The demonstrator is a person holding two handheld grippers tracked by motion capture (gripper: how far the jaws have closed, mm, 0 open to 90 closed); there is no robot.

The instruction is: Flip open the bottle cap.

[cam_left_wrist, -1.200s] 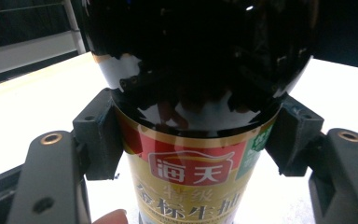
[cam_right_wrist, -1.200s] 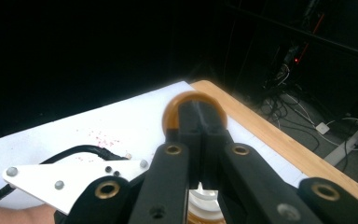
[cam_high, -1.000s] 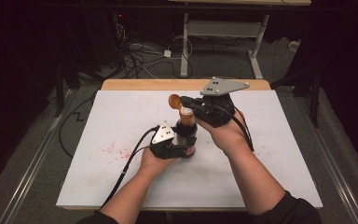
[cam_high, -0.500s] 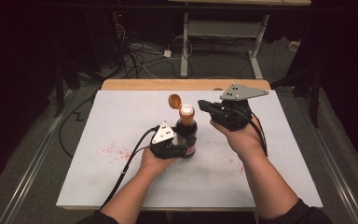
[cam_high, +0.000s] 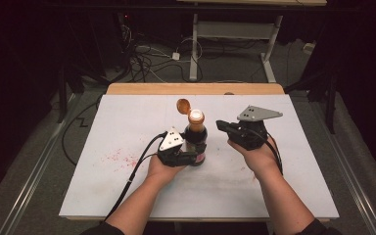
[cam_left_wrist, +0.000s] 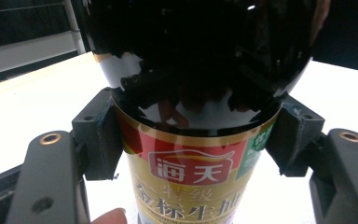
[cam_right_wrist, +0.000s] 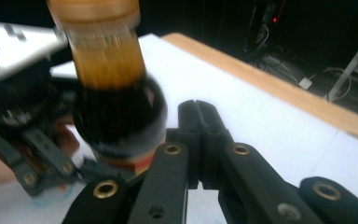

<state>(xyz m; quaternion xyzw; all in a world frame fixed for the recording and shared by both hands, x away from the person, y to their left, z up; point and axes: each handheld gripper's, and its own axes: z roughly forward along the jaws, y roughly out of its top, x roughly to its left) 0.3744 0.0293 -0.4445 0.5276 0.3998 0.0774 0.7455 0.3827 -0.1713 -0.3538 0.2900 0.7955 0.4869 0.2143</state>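
Left gripper (cam_high: 192, 155) clamps soy sauce bottle (cam_high: 196, 134) upright at table (cam_high: 127, 122) centre, flip cap (cam_high: 182, 105) open at 11 o'clock. Right gripper (cam_high: 221, 125), jaws pressed together and empty, sits at 3 o'clock; probably keep bottle steady.

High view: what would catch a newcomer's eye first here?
The dark glass sauce bottle with its gold and red label stands mid-table, its orange flip cap hinged open. The left tongs clamp its lower body. To its right the right tongs are shut, apart from the bottle, above the white table top.
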